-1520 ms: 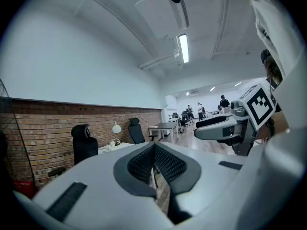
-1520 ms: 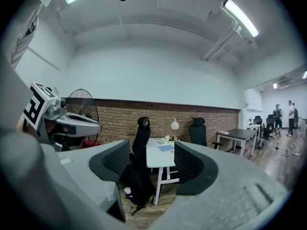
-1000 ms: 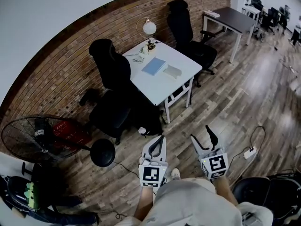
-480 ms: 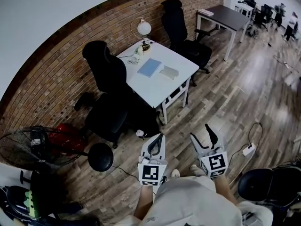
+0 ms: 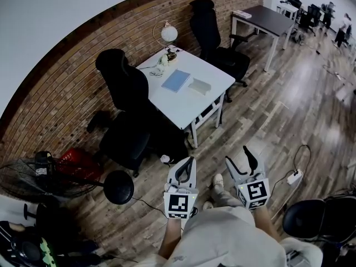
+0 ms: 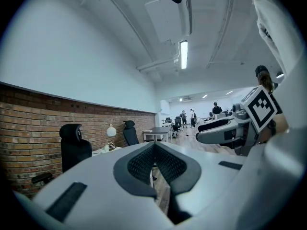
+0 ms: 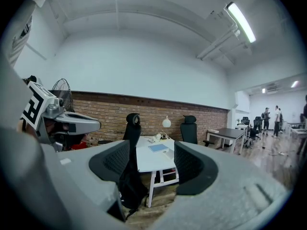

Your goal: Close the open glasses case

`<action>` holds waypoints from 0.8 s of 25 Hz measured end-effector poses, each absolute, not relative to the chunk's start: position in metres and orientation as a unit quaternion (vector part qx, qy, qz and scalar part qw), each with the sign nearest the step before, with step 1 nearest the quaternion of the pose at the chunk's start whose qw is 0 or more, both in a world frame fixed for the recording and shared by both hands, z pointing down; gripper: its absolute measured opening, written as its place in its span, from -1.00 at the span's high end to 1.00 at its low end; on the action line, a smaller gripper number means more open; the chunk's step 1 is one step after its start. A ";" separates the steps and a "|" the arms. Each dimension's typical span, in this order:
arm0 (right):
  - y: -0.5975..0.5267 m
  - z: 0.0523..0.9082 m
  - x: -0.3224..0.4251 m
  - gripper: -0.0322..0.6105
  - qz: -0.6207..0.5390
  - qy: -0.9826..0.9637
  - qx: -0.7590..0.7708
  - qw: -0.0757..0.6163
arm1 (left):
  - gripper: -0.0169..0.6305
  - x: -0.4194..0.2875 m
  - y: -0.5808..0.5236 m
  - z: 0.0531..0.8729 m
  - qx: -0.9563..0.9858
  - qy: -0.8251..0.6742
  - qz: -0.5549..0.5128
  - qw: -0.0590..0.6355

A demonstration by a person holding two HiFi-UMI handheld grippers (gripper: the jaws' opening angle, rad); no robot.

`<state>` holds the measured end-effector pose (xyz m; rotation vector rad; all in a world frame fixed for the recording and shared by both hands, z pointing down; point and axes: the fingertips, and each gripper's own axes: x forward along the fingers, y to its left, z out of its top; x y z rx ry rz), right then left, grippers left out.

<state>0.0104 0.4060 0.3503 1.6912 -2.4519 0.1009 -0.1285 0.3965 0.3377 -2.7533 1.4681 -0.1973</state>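
A pale shoe (image 5: 217, 181) has stepped forward at lower centre. The left gripper (image 5: 191, 161) is pressed together and the right gripper (image 5: 237, 156) is spread, both empty. Towards upper centre, on the white square table (image 5: 183, 107), the flat grey glasses case (image 5: 200, 85) lies well apart from them, untouched; closing it is all still to do.

Office beside a brick wall (image 5: 61, 82)
Blue book (image 5: 176, 80) mid white table (image 5: 192, 109); globe lamp (image 5: 168, 34) at its far corner.

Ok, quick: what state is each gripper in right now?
Left gripper: shut, nothing between the jaws.
Right gripper: open, empty.
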 end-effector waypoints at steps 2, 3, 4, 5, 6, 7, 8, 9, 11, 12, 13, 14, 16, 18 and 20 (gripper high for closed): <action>0.402 0.350 0.011 -0.01 0.033 -0.820 0.566 0.079 | 0.93 -0.128 0.392 0.336 -0.881 0.469 -0.058 0.013; 0.399 0.350 0.011 -0.01 0.030 -0.821 0.565 0.080 | 0.93 -0.127 0.390 0.336 -0.881 0.469 -0.057 0.015; 0.397 0.351 0.012 -0.01 0.028 -0.821 0.565 0.080 | 0.93 -0.127 0.388 0.335 -0.882 0.468 -0.055 0.017; 0.395 0.352 0.013 -0.01 0.029 -0.820 0.566 0.080 | 0.93 -0.125 0.385 0.335 -0.882 0.467 -0.051 0.022; 0.394 0.353 0.014 -0.01 0.031 -0.819 0.567 0.078 | 0.93 -0.125 0.383 0.335 -0.883 0.467 -0.052 0.022; 0.391 0.353 0.015 -0.01 0.032 -0.819 0.568 0.078 | 0.93 -0.124 0.381 0.338 -0.882 0.467 -0.059 0.018; 0.389 0.354 0.015 -0.01 0.031 -0.818 0.569 0.079 | 0.93 -0.124 0.379 0.340 -0.882 0.467 -0.065 0.013; 0.386 0.354 0.016 -0.01 0.029 -0.818 0.568 0.080 | 0.93 -0.123 0.376 0.341 -0.882 0.467 -0.069 0.010; 0.379 0.354 0.016 -0.01 0.026 -0.819 0.568 0.080 | 0.93 -0.122 0.370 0.342 -0.882 0.466 -0.070 0.008; 0.376 0.354 0.017 -0.01 0.023 -0.819 0.568 0.078 | 0.93 -0.122 0.367 0.343 -0.882 0.465 -0.070 0.007; 0.373 0.354 0.017 -0.01 0.022 -0.819 0.568 0.076 | 0.93 -0.122 0.364 0.343 -0.882 0.465 -0.070 0.007; 0.371 0.356 0.018 -0.01 0.025 -0.818 0.570 0.078 | 0.93 -0.121 0.362 0.344 -0.883 0.465 -0.069 0.008; 0.366 0.359 0.020 -0.01 0.033 -0.815 0.573 0.083 | 0.93 -0.120 0.356 0.343 -0.884 0.463 -0.067 0.015; 0.358 0.359 0.022 -0.01 0.034 -0.815 0.572 0.085 | 0.93 -0.118 0.348 0.342 -0.883 0.464 -0.066 0.015; 0.348 0.359 0.023 -0.01 0.034 -0.816 0.571 0.086 | 0.93 -0.118 0.339 0.344 -0.881 0.467 -0.071 0.007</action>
